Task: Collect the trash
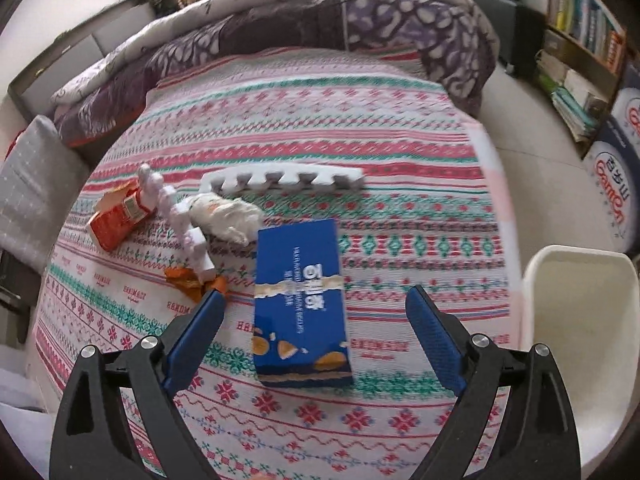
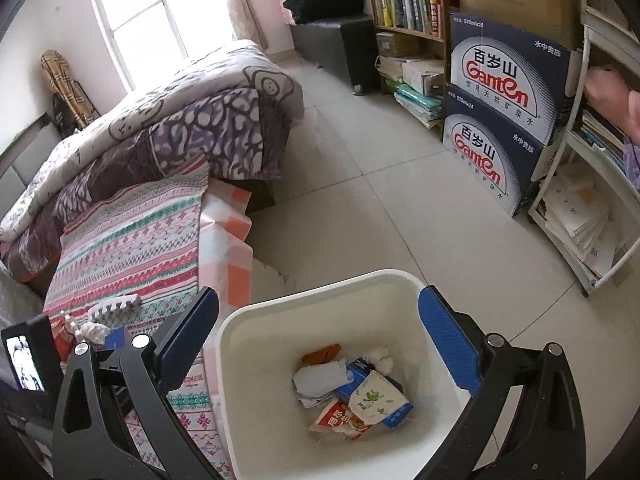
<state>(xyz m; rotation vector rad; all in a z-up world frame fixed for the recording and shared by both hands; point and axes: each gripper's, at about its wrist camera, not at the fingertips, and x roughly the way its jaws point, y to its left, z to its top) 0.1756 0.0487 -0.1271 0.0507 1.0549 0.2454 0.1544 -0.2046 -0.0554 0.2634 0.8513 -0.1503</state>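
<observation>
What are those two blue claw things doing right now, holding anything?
Left gripper: open, holding nothing; the blue box lies on the bed between its fingers.
Right gripper: open, empty, above the white bin.

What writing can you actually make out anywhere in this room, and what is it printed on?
"Ganten" and "百岁山": upper water carton.
"Ganten" and "百岁山": lower water carton.
"TOMMASI"-like repeated word: bedspread, upside down, uncertain.
Blue box on the bed: lettering blurred.
Book spines and wrappers in the white bin: too small.
</observation>
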